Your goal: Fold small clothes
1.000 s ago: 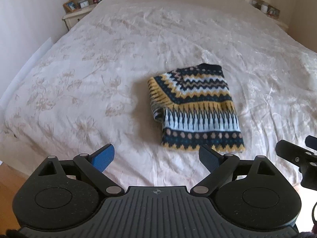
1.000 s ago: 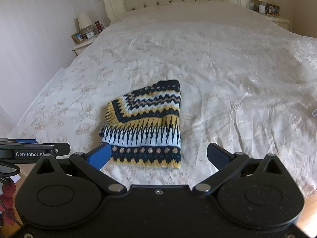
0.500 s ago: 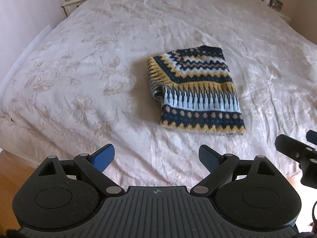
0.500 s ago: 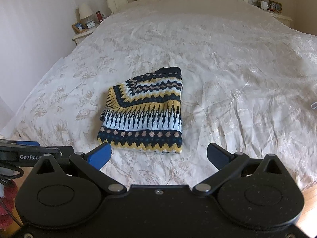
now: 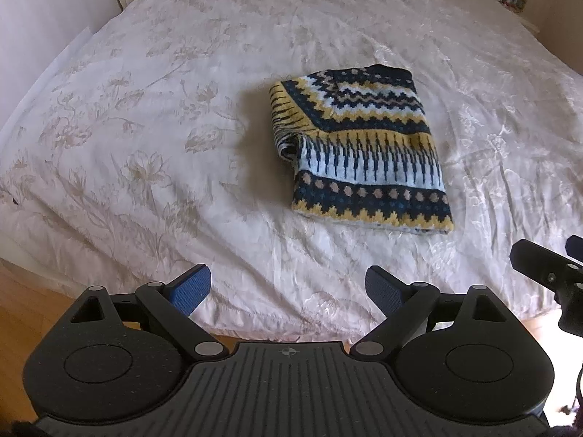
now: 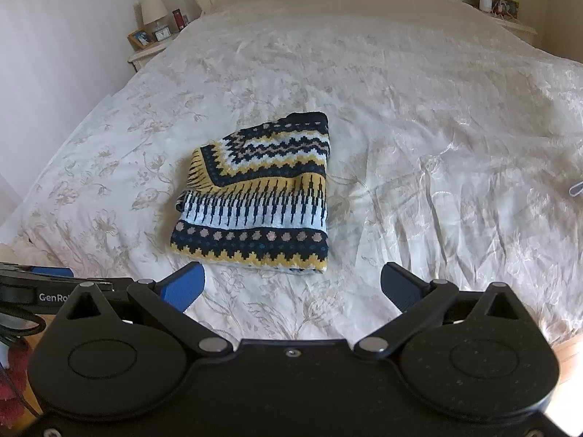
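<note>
Compared with a second earlier, both wrist views now look more steeply down at the bed (image 5: 153, 153): the headboard has slid out of the left view and sits at the very top of the right one, and the folded sweater (image 5: 359, 153) lies lower and larger in each. The sweater itself has not shifted; it keeps the same folded shape and the same lie on the bedspread.

The left gripper (image 5: 288, 286) has its jaws spread wide, much as before, with only bedspread between the blue pads (image 5: 191, 287), touching nothing. The right gripper (image 6: 293, 284) is likewise wide apart and empty.

The sweater rests flat towards the foot edge of the bed, roughly midway across, its patterned hem band nearest that edge, well clear of both grippers.
</note>
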{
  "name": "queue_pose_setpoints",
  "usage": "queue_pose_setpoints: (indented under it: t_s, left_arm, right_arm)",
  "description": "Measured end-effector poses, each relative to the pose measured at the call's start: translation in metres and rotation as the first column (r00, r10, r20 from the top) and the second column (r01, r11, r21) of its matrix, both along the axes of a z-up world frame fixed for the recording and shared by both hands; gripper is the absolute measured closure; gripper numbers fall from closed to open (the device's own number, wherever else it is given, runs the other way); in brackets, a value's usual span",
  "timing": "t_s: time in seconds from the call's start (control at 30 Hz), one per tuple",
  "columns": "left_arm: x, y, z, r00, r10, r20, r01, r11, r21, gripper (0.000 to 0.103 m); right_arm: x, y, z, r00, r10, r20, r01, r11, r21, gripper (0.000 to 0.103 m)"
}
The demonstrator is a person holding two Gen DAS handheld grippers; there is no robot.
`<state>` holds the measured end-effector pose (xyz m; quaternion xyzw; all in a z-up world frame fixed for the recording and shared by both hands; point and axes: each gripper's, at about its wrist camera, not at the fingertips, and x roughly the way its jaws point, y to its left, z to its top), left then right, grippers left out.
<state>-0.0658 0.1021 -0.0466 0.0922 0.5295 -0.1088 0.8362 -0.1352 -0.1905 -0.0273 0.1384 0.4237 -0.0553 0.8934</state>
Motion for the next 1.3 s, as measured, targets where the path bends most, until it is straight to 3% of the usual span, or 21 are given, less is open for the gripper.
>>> queue_pose_setpoints:
  t_s: [1.3]
  left_arm:
    - [0.004, -0.005, -0.011, 0.999, 0.011, -0.053, -0.01, 1.0, 0.016, 0.01]
  right_arm:
    - [0.011, -0.006, -0.017, 0.998, -0.014, -0.061, 0.017, 0.998, 0.054, 0.001]
